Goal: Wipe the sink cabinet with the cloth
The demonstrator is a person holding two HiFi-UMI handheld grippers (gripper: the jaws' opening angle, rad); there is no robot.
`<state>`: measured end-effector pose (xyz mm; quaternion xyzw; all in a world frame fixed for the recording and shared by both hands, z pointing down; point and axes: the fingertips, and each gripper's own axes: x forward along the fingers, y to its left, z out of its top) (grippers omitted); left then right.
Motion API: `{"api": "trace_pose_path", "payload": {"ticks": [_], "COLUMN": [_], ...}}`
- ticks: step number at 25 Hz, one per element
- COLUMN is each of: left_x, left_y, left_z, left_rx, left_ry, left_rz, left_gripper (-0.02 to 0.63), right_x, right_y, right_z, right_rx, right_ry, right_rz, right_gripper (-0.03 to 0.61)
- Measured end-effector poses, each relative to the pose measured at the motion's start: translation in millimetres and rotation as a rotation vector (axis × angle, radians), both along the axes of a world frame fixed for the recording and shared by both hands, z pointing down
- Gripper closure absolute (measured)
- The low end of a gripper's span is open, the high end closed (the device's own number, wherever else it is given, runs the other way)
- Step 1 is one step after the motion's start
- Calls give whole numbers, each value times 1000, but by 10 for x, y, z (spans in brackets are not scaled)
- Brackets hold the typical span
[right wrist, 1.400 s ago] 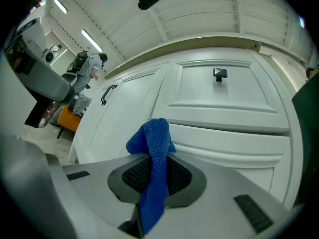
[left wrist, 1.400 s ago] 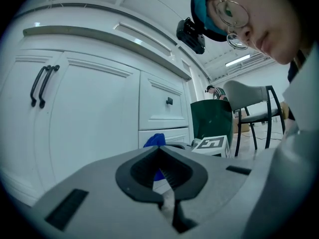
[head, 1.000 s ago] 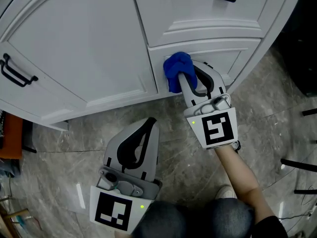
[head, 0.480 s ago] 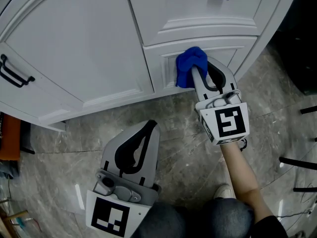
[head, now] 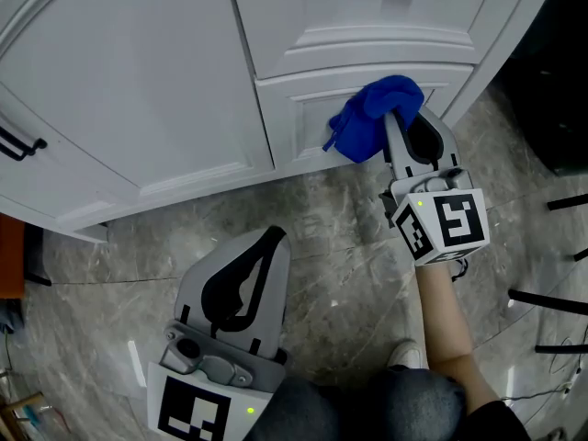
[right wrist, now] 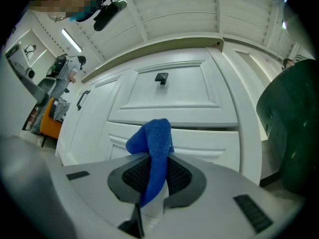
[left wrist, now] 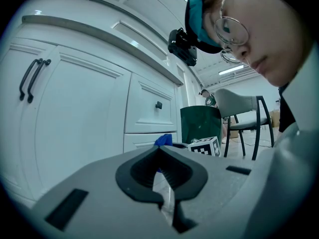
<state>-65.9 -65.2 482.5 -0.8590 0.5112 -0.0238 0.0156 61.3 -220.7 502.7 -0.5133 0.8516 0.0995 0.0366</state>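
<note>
- left gripper (head: 274, 238), lower left of frame: pinched shut on nothing, idle.
- right gripper (head: 401, 118) clamps the blue cloth (head: 370, 123), which has slid rightward along the sink cabinet (head: 184, 90)'s bottom panel to upper right, so this wiping pass looks nearly done.

Grey marble floor (head: 349, 246), green bin (left wrist: 199, 124)
</note>
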Motion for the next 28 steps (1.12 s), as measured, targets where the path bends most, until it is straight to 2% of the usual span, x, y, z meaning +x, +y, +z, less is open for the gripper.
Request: {"api": "trace_pose_path", "payload": {"ticks": [12, 15, 18, 21, 24, 28], "left_x": [7, 7, 3, -2, -1, 40], "left_y": [-29, -23, -1, 30, 32, -183], "left_z": [-2, -3, -6, -13, -23, -21], "left_rx": [45, 57, 69, 82, 93, 95], "left_ry": [-38, -45, -51, -57, -66, -106], "left_rz": [-3, -1, 3, 9, 11, -22], "left_gripper": [609, 609, 609, 609, 609, 609], "right_x": [268, 468, 674, 661, 637, 657], "right_y": [-53, -78, -137, -161, -171, -175], "right_z": [18, 12, 45, 88, 86, 100], "right_rx": [8, 11, 22, 60, 124, 174], "right_ry": [-22, -36, 22, 84, 193, 302], "right_rz": [53, 124, 190, 188, 195, 215], "right_gripper": [520, 520, 520, 520, 520, 520]}}
